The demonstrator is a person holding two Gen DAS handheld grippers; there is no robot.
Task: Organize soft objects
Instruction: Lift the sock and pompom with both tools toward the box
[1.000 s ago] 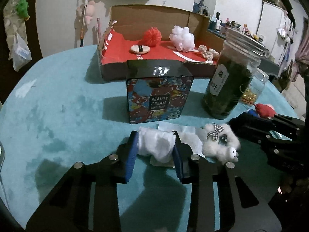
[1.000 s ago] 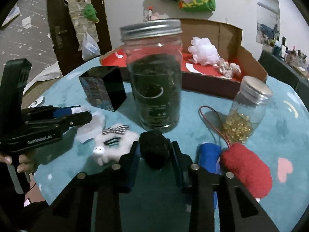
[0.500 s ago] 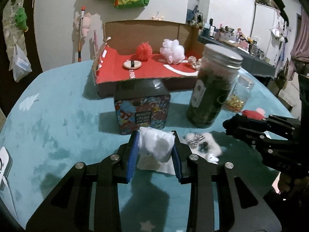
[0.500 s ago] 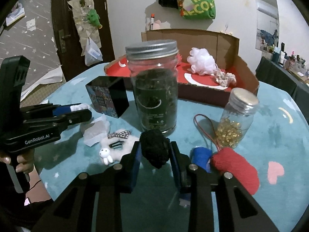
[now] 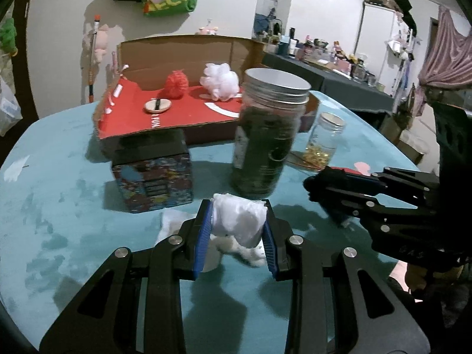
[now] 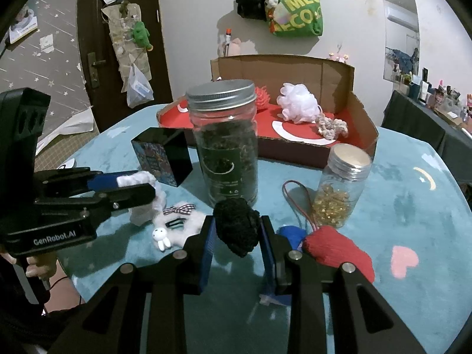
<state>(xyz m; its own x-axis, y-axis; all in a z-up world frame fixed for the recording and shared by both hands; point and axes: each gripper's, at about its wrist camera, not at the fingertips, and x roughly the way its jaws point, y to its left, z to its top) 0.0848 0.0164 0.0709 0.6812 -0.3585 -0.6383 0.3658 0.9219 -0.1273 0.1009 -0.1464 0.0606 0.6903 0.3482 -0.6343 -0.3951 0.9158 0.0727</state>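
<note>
The left gripper pinches a white fluffy wad; the right gripper pinches a black pompom.

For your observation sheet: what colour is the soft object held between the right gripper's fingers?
Black. The knitted pom-pom shows best in the right wrist view.

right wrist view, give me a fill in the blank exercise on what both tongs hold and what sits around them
1. The right tongs are shut on a fuzzy ball whose colour is ____.
2. The left tongs are shut on a wad of fluff whose colour is ____.
3. The tall jar of dark leaves has its metal lid ____.
4. The white mesh pouf lies inside the ____ box.

Missing words: black; white; on; cardboard
</note>
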